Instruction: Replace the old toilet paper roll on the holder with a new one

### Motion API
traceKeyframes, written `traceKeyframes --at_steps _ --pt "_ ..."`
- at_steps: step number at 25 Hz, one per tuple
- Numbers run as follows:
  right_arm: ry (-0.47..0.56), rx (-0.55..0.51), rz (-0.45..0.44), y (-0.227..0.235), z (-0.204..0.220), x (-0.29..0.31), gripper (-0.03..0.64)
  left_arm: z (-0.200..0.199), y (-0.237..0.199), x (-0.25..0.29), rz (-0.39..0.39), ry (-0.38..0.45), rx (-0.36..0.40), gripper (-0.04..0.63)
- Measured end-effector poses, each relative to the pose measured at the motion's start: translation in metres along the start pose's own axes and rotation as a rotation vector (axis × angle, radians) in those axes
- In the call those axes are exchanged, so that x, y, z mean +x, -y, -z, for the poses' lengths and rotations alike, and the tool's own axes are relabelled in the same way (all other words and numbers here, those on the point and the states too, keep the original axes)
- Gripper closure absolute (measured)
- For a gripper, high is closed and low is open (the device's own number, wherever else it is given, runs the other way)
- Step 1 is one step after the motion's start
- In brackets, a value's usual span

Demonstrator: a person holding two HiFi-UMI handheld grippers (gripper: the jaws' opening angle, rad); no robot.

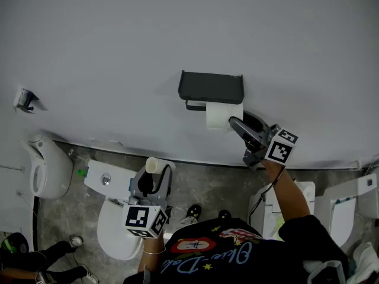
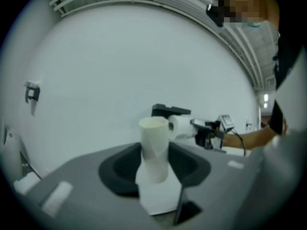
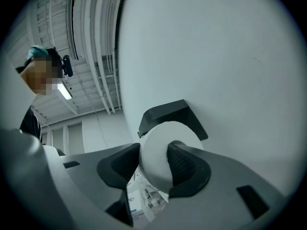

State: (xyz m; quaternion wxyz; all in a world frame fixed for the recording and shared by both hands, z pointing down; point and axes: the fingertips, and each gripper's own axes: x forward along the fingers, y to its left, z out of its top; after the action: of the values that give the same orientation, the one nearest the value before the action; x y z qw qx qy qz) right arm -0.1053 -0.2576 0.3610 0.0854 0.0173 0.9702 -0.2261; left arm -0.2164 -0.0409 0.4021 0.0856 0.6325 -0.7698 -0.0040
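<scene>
1. Toilet paper roll [image 1: 220, 117]: the full white one sits just under the black holder [image 1: 211, 87] on the wall, caught between the jaws of the right tool [image 3: 153, 165]. I cannot tell whether it is fully home on the bar.
2. The right tool's jaws stand wide, and both dark pads press on the roll's soft sides.
3. The left tool [image 1: 154, 179] is closed on the bare cardboard tube [image 2: 154, 143]. The tube stands upright between its jaws, well apart from the holder and above the toilet [image 1: 115, 235].
4. The step in hand looks like seating the new roll. The bar seems fixed at the holder's left end, so the roll should travel leftwards along it.
5. To do it well:
   - line the roll's hole up with the bar and push straight, not at a slant;
   - squeeze lightly, since the paper dents easily and a crushed core would bind;
   - let go only once the roll hangs under the cover by itself.
6. The right arm is stretched forward to the wall. Its tool comes at the roll from the lower right and points roughly level, a touch upward.
7. The left forearm stays tucked near the body, with its tool pointing ahead and about level, clear of the work.
</scene>
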Motion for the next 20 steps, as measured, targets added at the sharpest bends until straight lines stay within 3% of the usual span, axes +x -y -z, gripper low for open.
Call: traceKeyframes --at_steps 14,20 --pt "-0.026 0.008 -0.019 -0.018 0.023 0.041 0.433 0.003 -0.019 0.007 0.028 0.003 -0.015 0.42" --pt "-0.039 -0.001 -0.023 -0.017 0.024 0.04 0.434 0.001 -0.006 0.012 0.024 0.004 -0.012 0.421"
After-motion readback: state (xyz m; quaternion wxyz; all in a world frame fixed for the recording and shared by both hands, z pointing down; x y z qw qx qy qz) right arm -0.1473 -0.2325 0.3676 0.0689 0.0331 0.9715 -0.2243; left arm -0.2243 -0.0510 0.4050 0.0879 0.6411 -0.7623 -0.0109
